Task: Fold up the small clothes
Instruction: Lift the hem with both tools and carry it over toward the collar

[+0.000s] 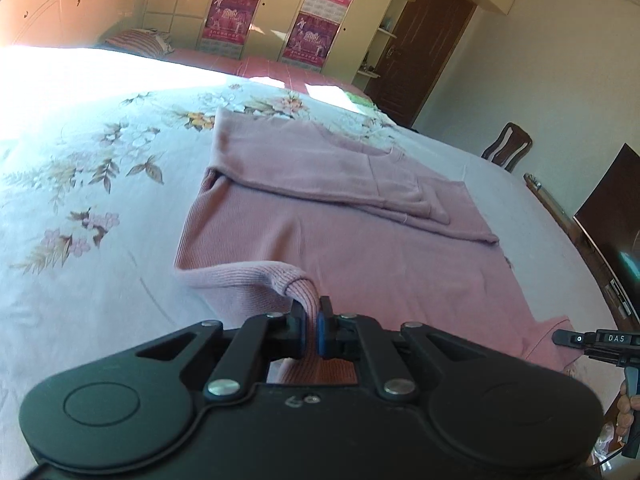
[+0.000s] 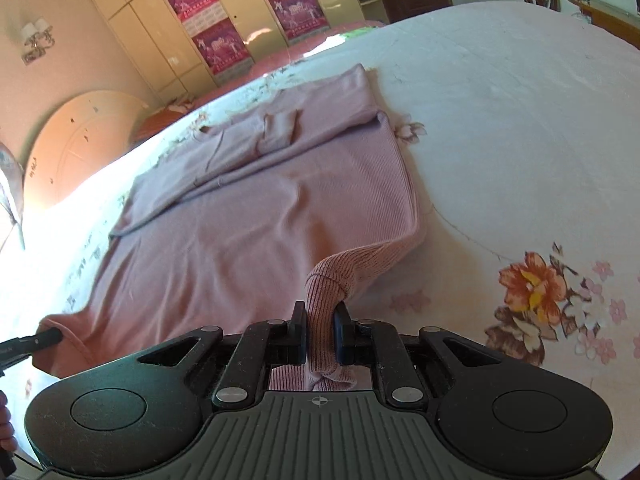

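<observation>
Left gripper [image 1: 311,322] and right gripper [image 2: 320,330] clamped on ribbed hem; pink sweater [image 1: 320,216] flat, sleeves folded in

Floral bedspread [image 1: 100,184] covers the bed | cream wardrobe [image 1: 280,4] carries magenta posters [image 1: 236,12] | dark wooden door [image 1: 424,40] beside shelves | wooden chair [image 1: 508,146] and dark television [image 1: 616,208] along the wall | wall lamp [image 2: 36,38]

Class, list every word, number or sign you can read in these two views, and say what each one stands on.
"DAS": white letters on the right gripper, seen in the left wrist view.
Magenta posters on the wardrobe doors: print too blurred to read.
Small marks on the left gripper body: unreadable.
</observation>
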`<state>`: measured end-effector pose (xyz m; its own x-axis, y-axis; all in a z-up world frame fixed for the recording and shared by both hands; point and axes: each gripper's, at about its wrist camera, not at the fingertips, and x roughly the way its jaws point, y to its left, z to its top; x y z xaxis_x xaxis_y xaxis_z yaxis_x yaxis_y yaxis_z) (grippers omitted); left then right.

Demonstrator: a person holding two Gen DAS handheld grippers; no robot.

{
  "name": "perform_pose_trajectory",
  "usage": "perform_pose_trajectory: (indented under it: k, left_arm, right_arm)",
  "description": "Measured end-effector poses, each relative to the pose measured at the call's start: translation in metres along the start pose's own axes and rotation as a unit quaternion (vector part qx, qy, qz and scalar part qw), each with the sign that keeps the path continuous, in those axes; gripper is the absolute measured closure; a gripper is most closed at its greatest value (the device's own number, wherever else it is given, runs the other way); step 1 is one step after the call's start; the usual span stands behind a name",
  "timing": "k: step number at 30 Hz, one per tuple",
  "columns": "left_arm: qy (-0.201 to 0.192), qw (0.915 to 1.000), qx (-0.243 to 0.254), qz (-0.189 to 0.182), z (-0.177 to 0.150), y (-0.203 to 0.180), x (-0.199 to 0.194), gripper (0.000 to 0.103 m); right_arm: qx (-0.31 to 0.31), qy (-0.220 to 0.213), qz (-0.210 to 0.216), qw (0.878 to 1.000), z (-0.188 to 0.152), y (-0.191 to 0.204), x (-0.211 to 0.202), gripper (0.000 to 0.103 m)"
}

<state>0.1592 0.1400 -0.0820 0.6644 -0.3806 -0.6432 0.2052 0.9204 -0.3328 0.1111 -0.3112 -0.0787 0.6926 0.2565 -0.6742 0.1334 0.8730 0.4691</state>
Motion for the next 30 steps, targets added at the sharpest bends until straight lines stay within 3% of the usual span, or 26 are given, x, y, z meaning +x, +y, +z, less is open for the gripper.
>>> perform_pose_trajectory:
  k: [9, 13, 20, 25, 28, 29, 30]
  left_arm:
    - [-0.074, 0.9968, -0.027, 0.017, 0.106, -0.007, 0.071, 0.099]
    - [-0.085, 0.9947, -0.046, 0.036, 0.146, 0.001, 0.115, 0.099]
    - [-0.069, 0.9914, -0.084, 0.073, 0.191, 0.020, 0.194, 0.099]
    - [-0.029, 0.9911, -0.068, 0.111, 0.205, 0.026, 0.245, 0.098]
    - [0.005, 0.9905, -0.049, 0.128, 0.203, 0.030, 0.265, 0.084]
    - [0.008, 0.9906, -0.044, 0.129, 0.202, 0.032, 0.264, 0.074]
    - [0.002, 0.9914, -0.038, 0.125, 0.201, 0.033, 0.259, 0.051]
  right_arm:
    - [0.035, -0.064, 0.026, 0.997, 0.123, -0.007, 0.059, 0.091]
    - [0.047, -0.067, 0.026, 0.996, 0.176, -0.013, 0.101, 0.091]
    - [0.068, -0.041, 0.029, 0.996, 0.237, -0.020, 0.182, 0.091]
    - [0.082, -0.019, 0.014, 0.996, 0.259, -0.032, 0.228, 0.091]
    - [0.100, 0.014, 0.014, 0.995, 0.265, -0.045, 0.249, 0.090]
    - [0.102, 0.013, 0.024, 0.994, 0.266, -0.048, 0.248, 0.086]
    - [0.096, 0.007, 0.028, 0.995, 0.268, -0.048, 0.245, 0.072]
